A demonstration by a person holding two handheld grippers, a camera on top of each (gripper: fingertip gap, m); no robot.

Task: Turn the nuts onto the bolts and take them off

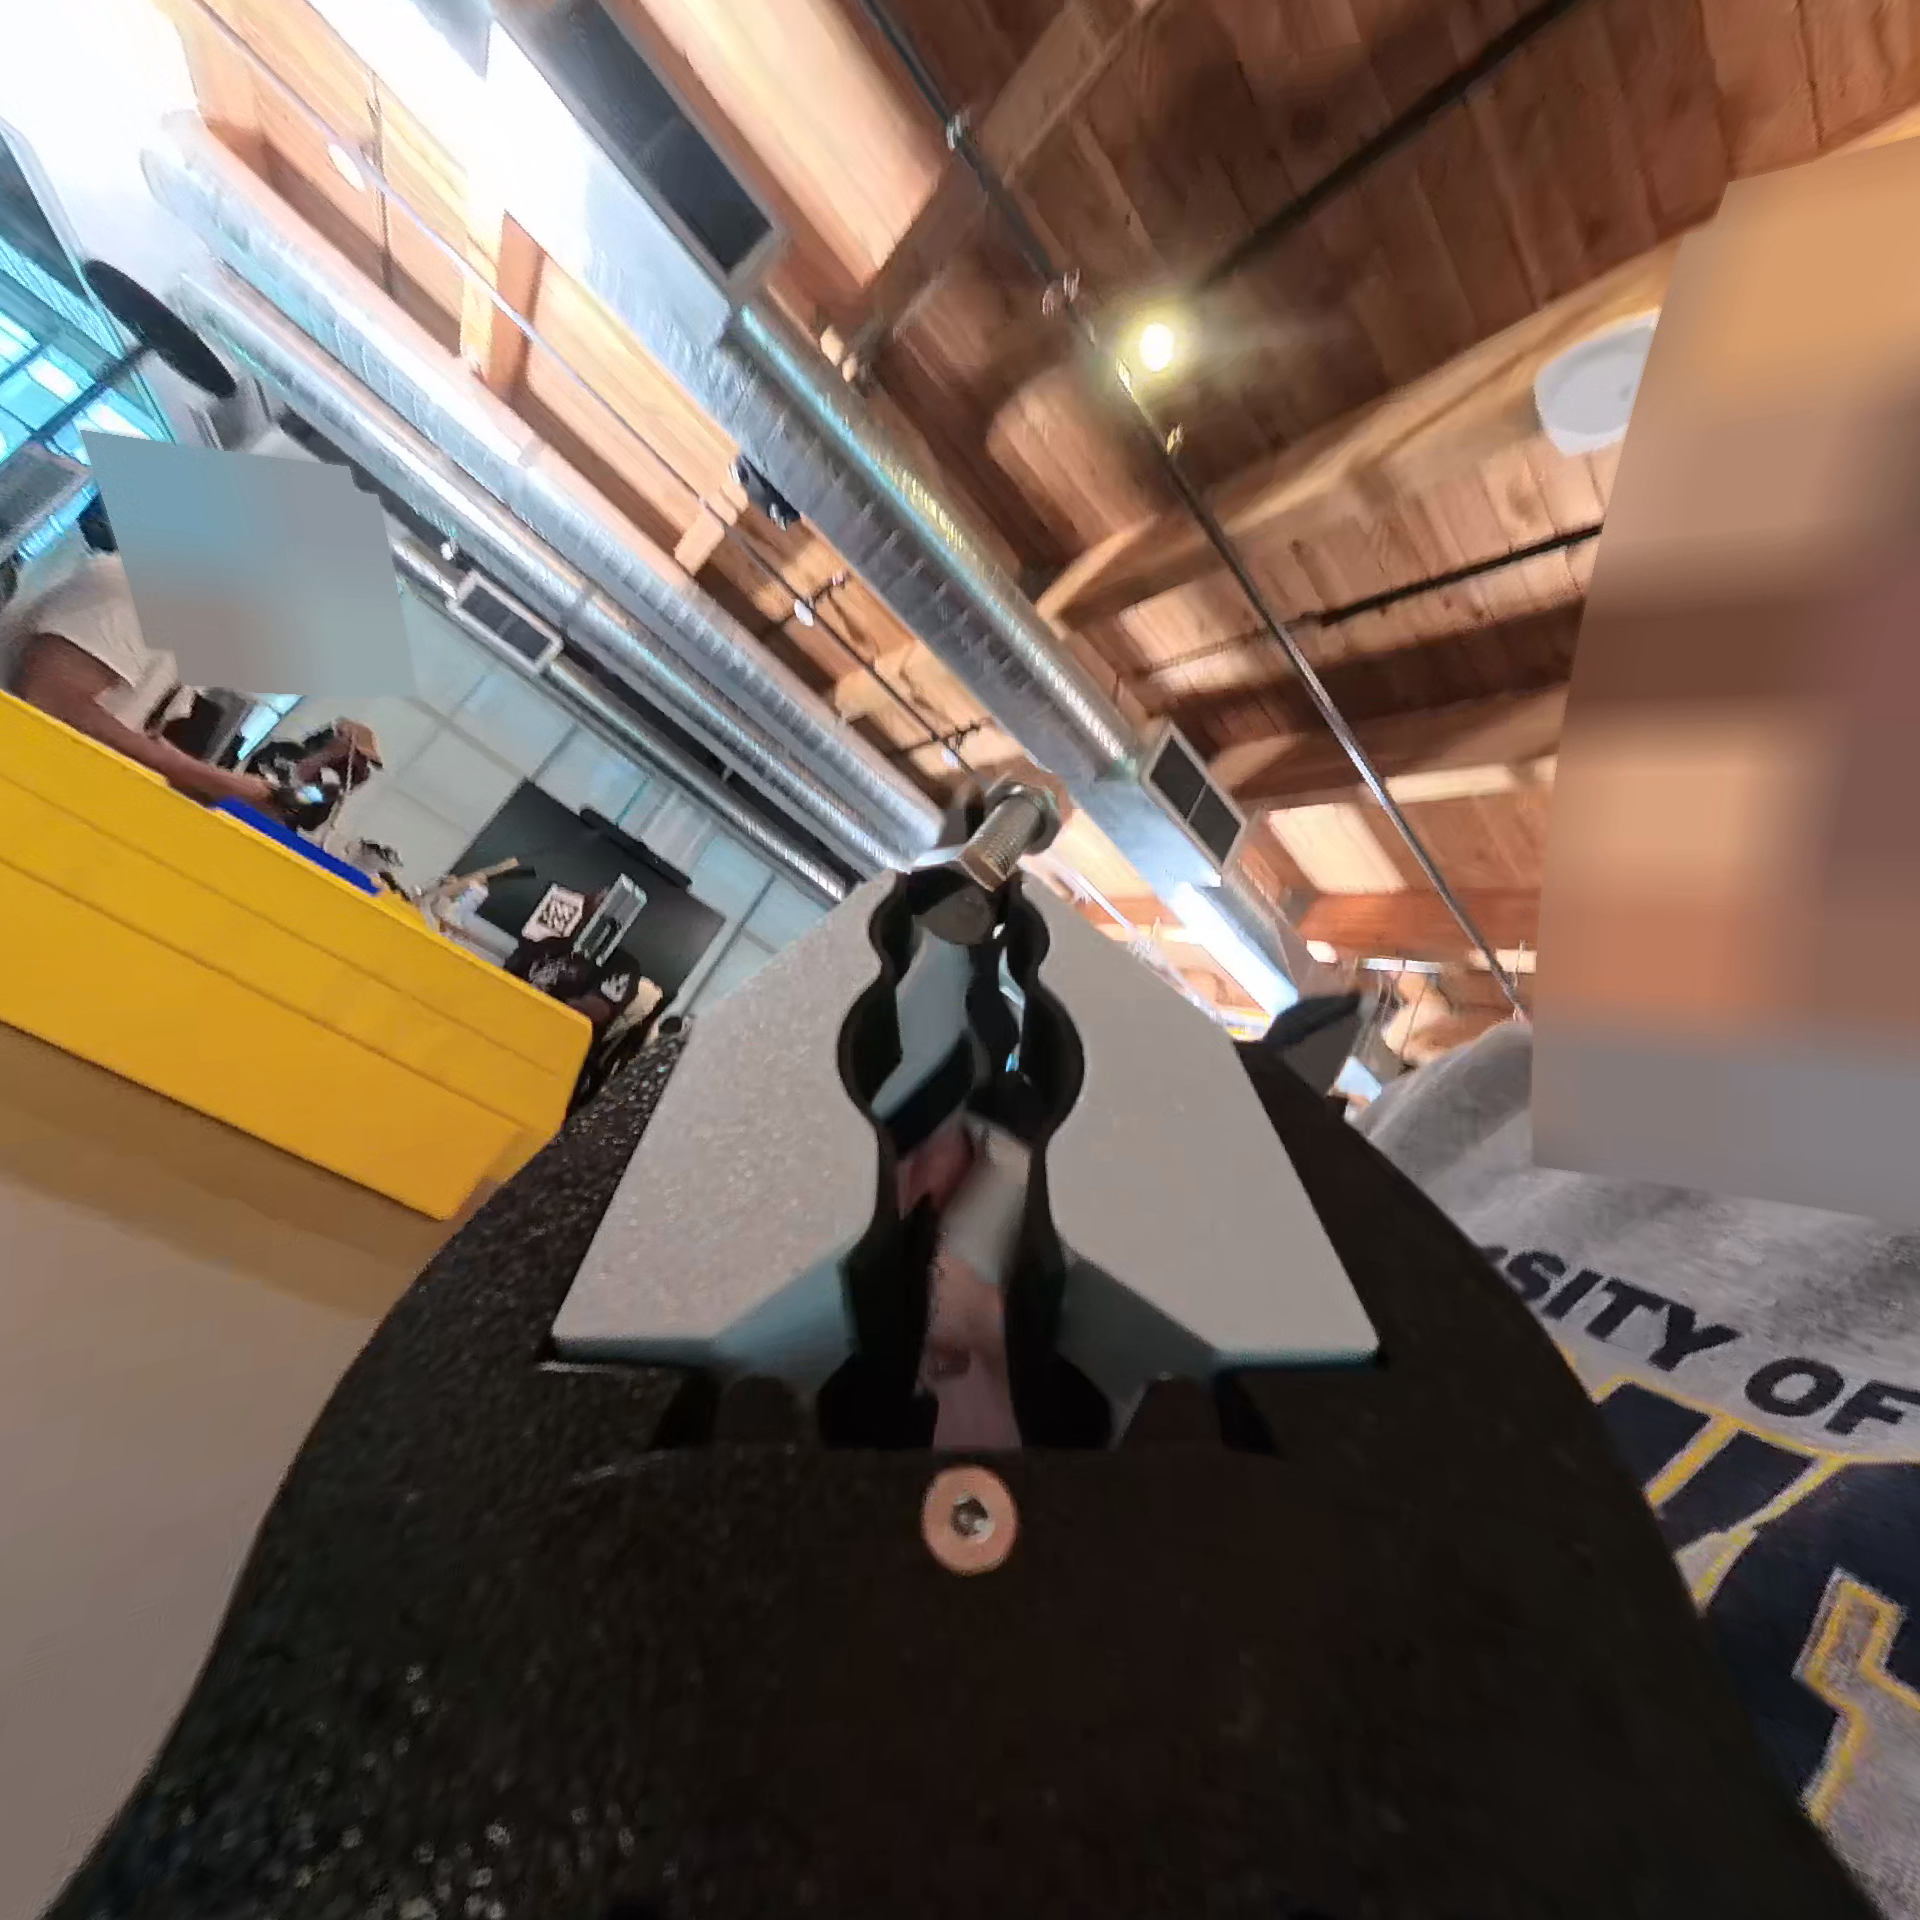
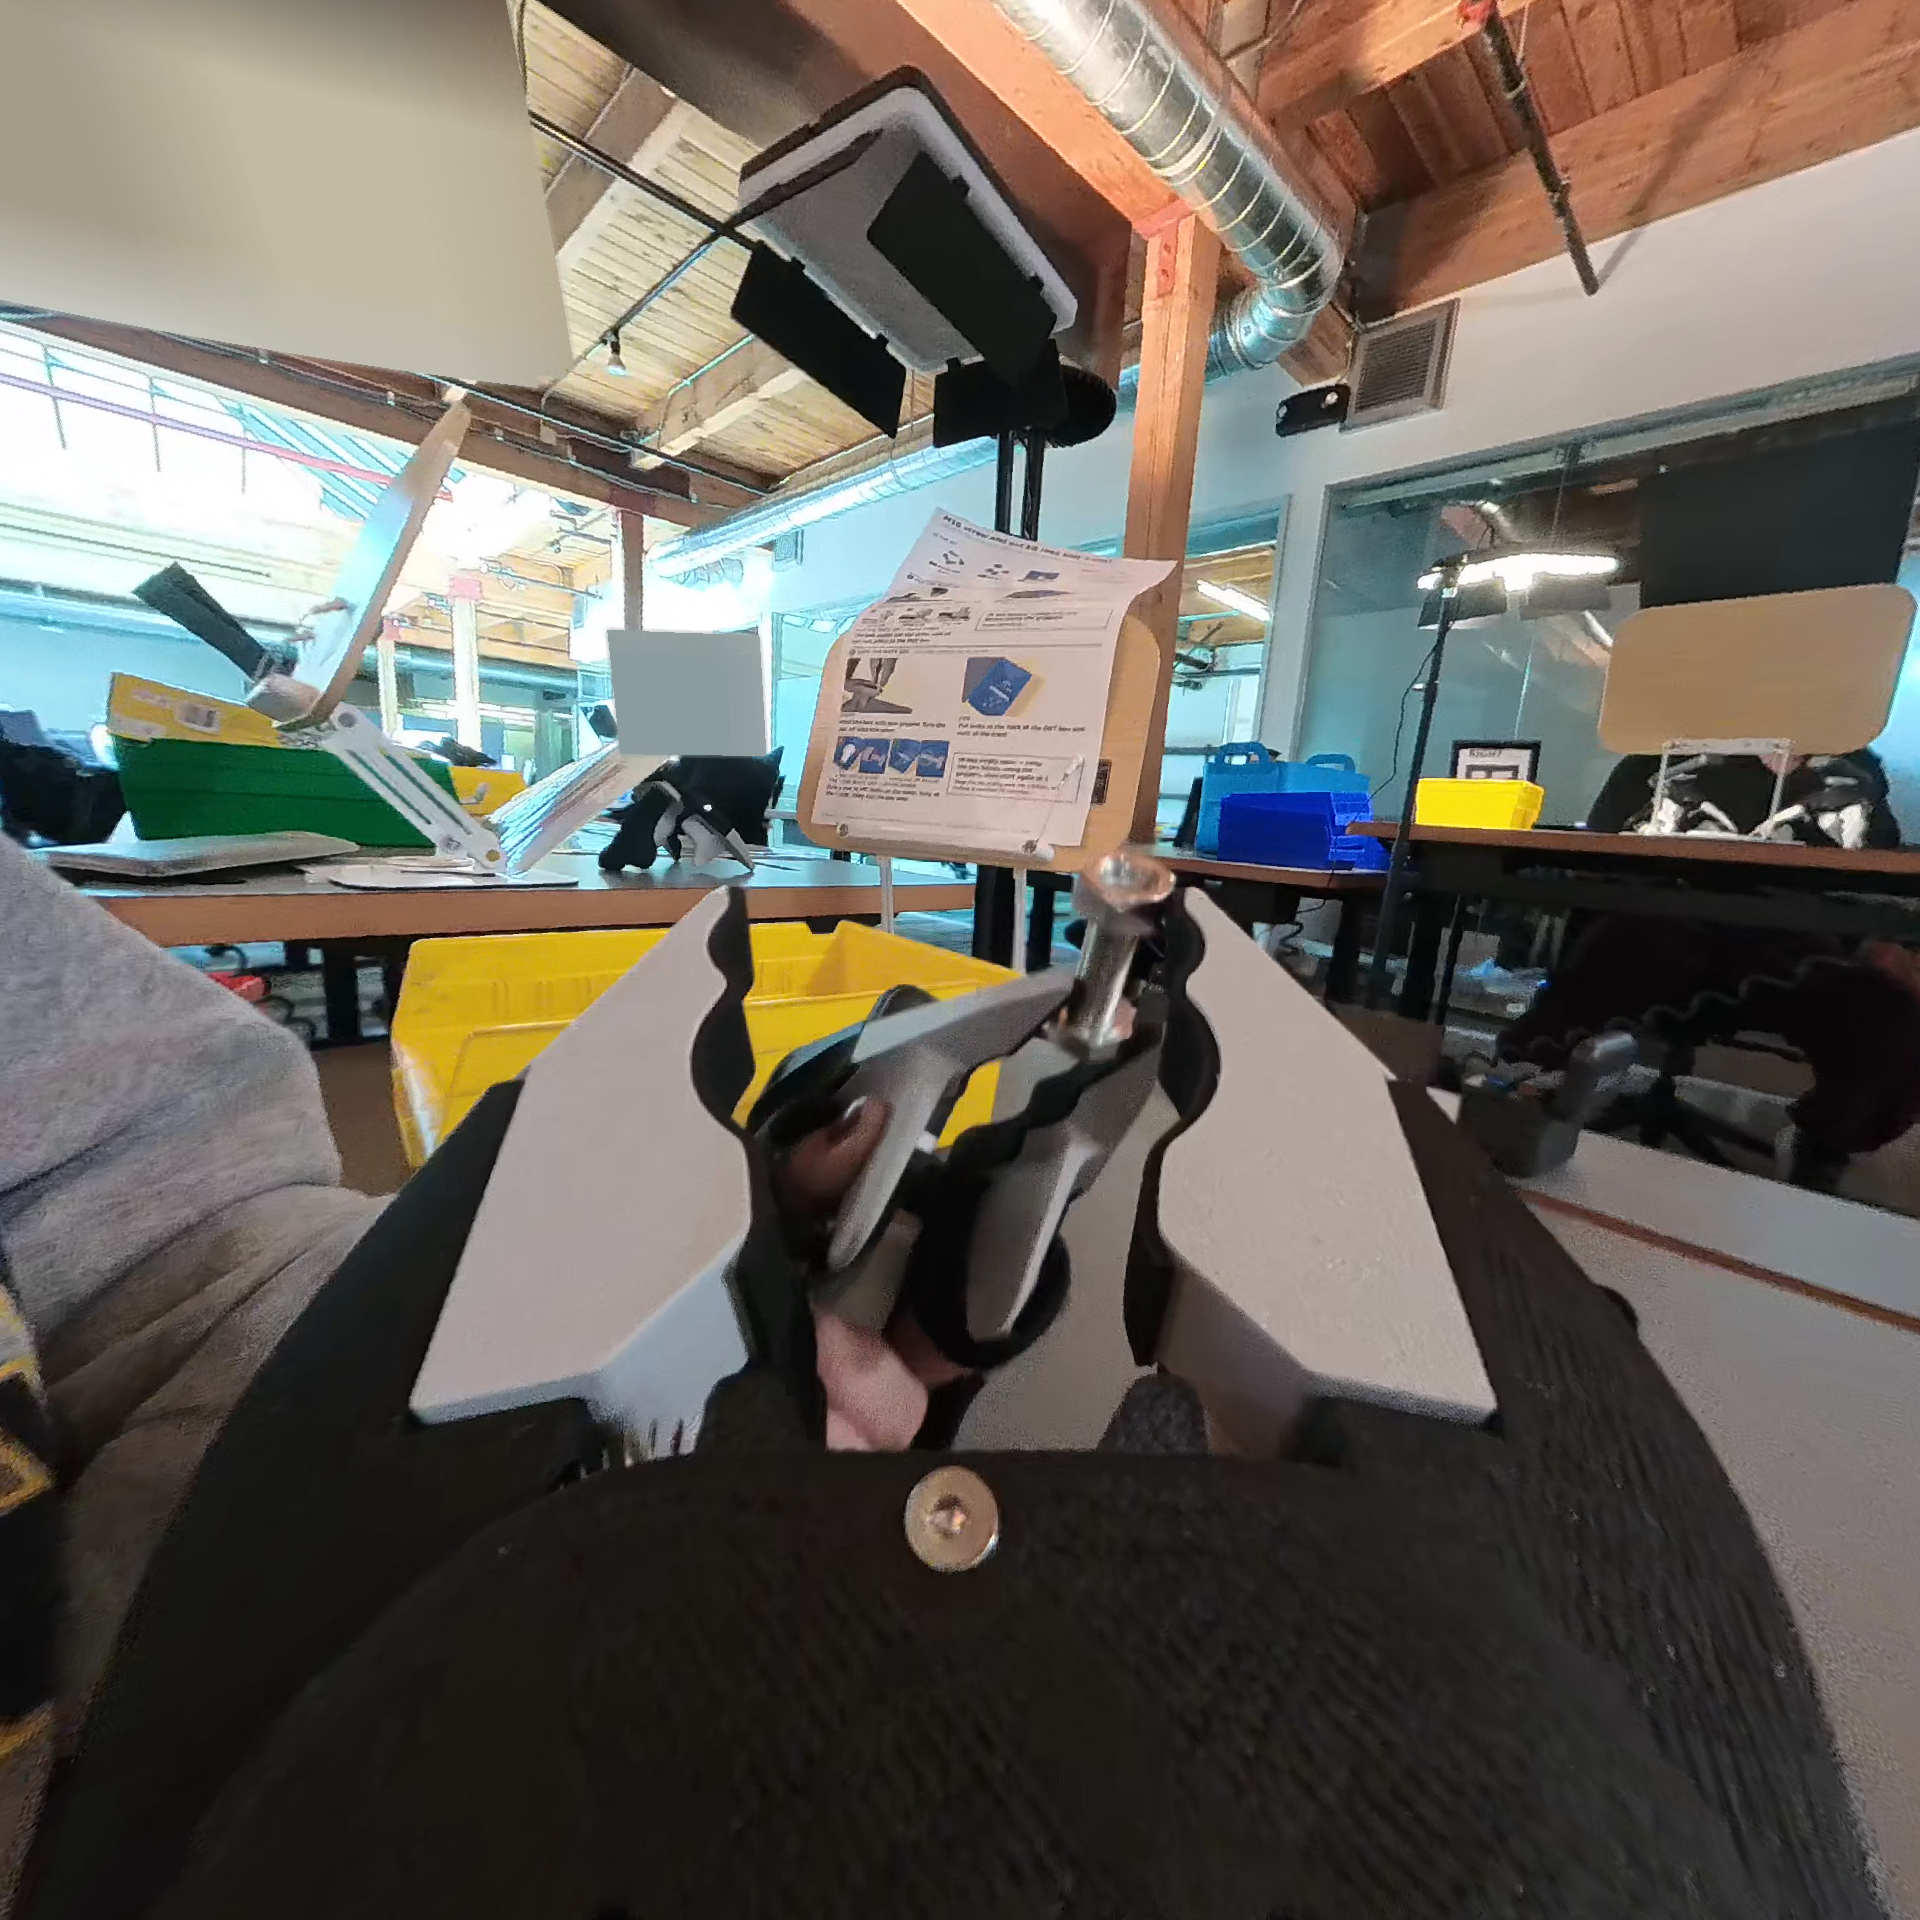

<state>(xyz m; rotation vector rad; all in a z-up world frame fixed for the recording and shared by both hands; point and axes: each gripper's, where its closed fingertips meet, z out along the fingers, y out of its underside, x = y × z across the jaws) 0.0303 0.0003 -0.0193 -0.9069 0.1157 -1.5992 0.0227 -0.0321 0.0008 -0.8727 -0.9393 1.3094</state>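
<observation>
I saw one silver bolt, threaded along its shank, held up in the air well above the table. Its flat round head was uppermost and the shank tilted slightly. A metal nut sat low on the thread, at the shank's bottom end.

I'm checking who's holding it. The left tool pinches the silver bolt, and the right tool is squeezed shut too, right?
Not quite. The left tool does pinch the silver bolt, but the right tool is open. The right wrist view shows its fingers spread wide on either side of the bolt.
</observation>
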